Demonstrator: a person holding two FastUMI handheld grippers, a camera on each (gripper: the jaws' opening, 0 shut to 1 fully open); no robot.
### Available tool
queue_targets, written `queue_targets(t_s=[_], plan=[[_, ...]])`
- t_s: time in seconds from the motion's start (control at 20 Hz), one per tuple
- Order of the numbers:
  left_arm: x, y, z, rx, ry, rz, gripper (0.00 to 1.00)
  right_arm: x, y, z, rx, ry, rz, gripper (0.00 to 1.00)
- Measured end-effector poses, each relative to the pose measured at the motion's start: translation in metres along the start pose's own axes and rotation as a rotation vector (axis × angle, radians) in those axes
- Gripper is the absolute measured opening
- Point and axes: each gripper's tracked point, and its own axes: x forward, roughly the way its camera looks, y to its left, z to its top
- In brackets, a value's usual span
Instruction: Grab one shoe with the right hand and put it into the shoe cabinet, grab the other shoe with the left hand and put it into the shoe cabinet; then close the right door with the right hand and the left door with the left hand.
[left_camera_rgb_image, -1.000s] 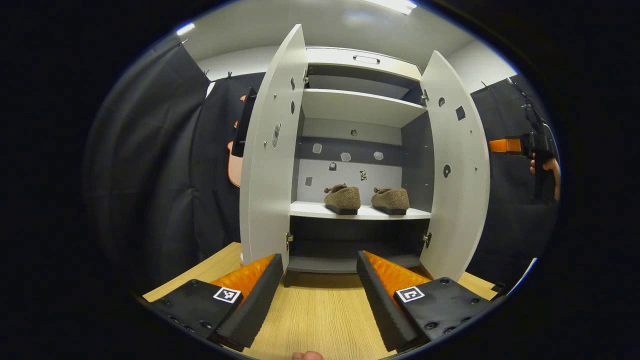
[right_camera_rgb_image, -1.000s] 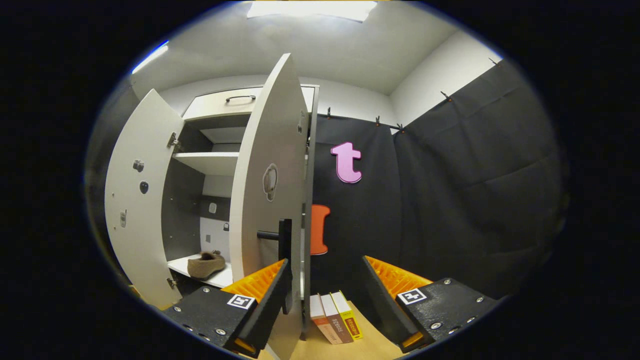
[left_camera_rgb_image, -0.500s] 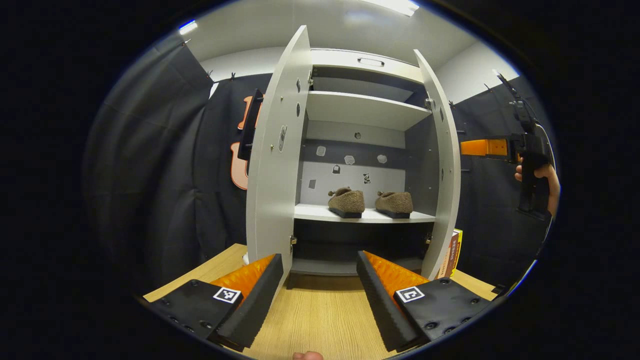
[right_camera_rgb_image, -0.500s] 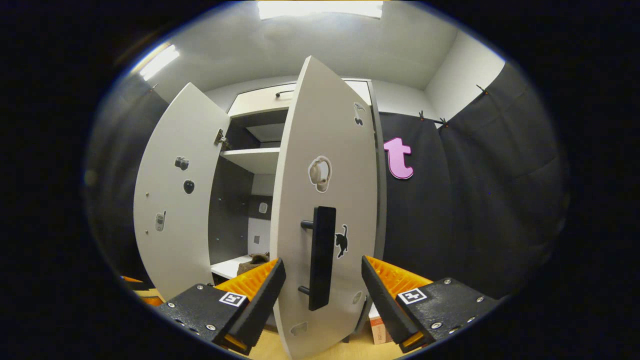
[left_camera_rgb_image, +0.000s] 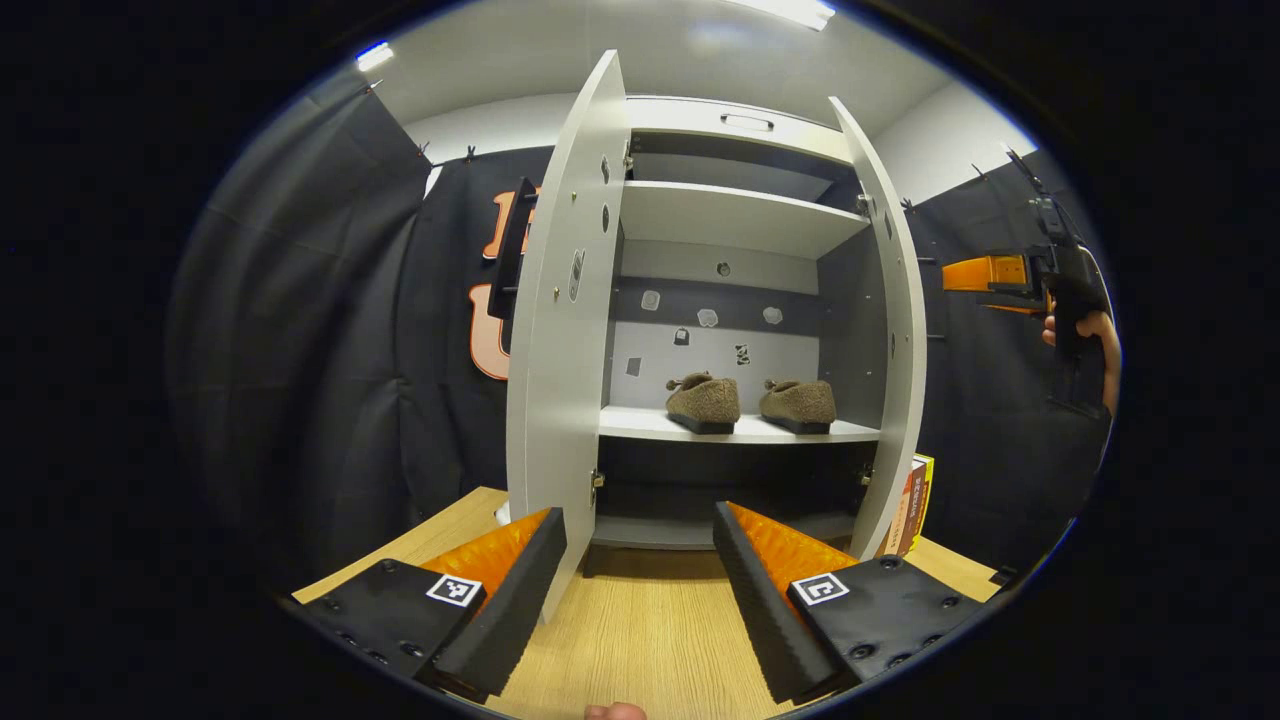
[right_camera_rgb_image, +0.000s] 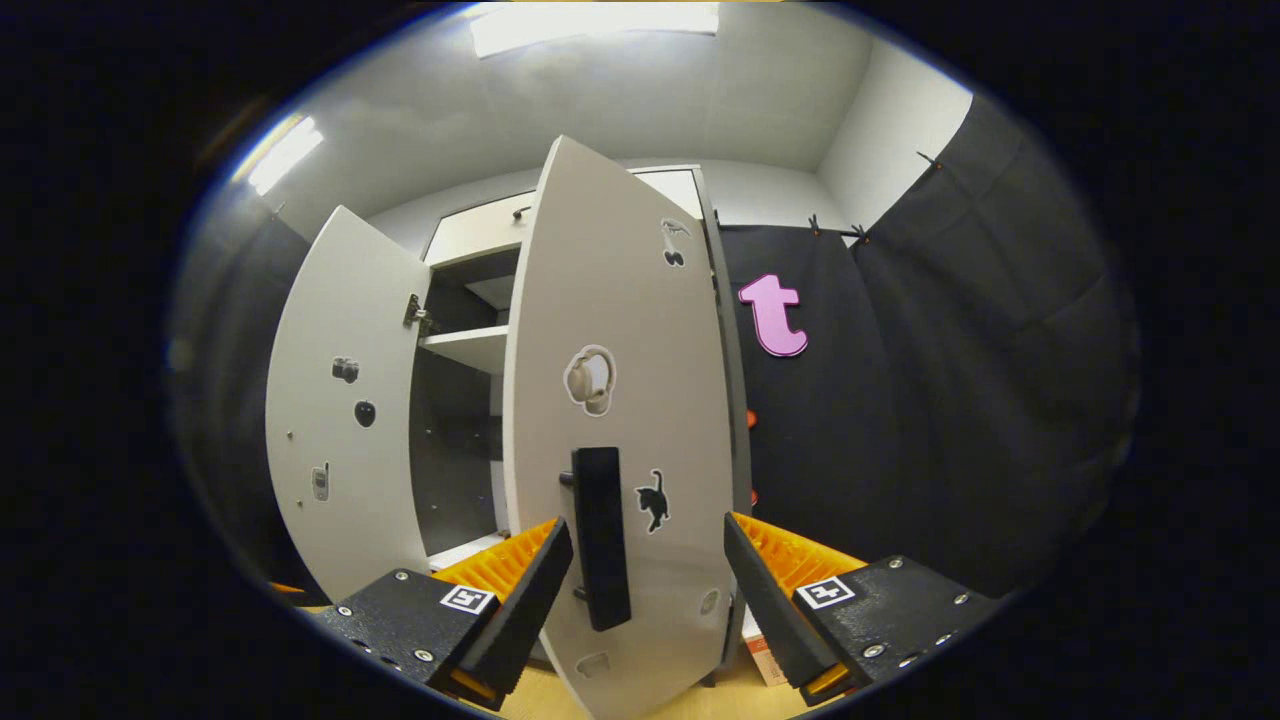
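Booth table (left_camera_rgb_image: 640, 630) was wood-grained. Left gripper (left_camera_rgb_image: 640, 560) hung wide apart, gripping nothing. Right gripper (right_camera_rgb_image: 645, 590) likewise spread, its jaws straddling the right door (right_camera_rgb_image: 620, 420) handle (right_camera_rgb_image: 600, 550); contact unclear. Both shoes (left_camera_rgb_image: 752, 402) sat on the cabinet (left_camera_rgb_image: 740, 215) shelf. Book (left_camera_rgb_image: 910, 495) lettering unreadable.

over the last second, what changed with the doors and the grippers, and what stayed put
The right door has swung partway toward closed, pushed by the right gripper, whose open fingers now straddle the door's handle without clamping it. The left door is open as before, and the left gripper stays open and untouched by anything. Both shoes sit unmoved on the shelf.
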Motion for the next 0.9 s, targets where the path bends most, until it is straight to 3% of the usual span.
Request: queue_targets(t_s=[0.3, 0.35, 0.45, 0.9], plan=[[0.001, 0.001, -0.006, -0.01, 0.006, 0.0, 0.96, 0.017, 0.019, -0.005, 0.0, 0.016, 0.069, 0.94], [0.0, 0.002, -0.005, -0.008, 0.004, 0.002, 0.97, 0.023, 0.028, -0.007, 0.0, 0.018, 0.084, 0.99], [-0.002, 0.004, -0.005, -0.005, -0.003, 0.006, 0.97, 0.038, 0.046, -0.012, -0.007, 0.016, 0.107, 0.95], [-0.005, 0.013, -0.009, -0.005, 0.005, 0.023, 0.96, 0.089, 0.083, -0.027, -0.015, 0.041, 0.142, 0.98]])
